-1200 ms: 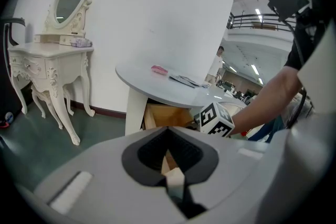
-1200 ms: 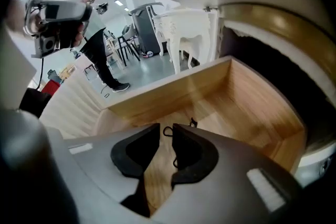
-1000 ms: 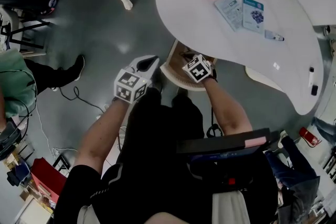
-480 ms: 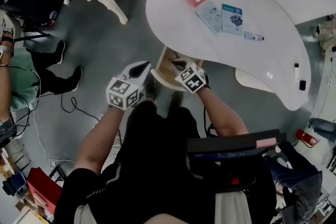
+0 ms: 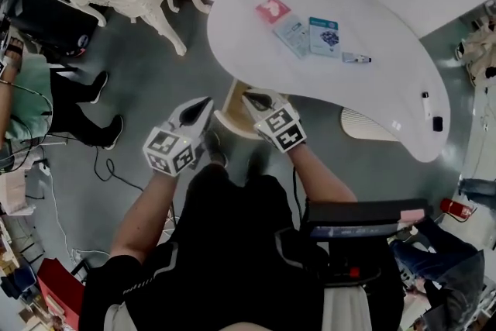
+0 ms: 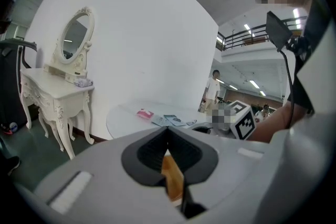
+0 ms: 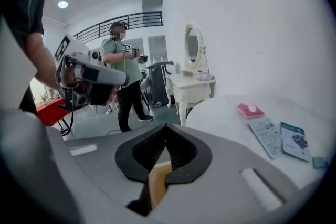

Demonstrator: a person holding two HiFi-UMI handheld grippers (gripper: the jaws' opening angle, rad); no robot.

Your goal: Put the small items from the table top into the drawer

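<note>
We're hovering left gripper (image 5: pixel 206 101) and right gripper (image 5: pixel 248 96), both pressed together and empty, by the drawer (image 5: pixel 230 112); red packet (image 5: pixel 272 8), leaflet (image 5: pixel 291 35), blue card (image 5: pixel 324 36) and pen (image 5: pixel 356 57) are lying flat toward the table's (image 5: pixel 387 19) left end, likely light, thin, slippery, so we're planning edge pinches.

The drawer (image 5: pixel 230 114) is partly hidden beneath the table (image 5: pixel 372 15) edge and the right gripper (image 5: pixel 250 98).
</note>
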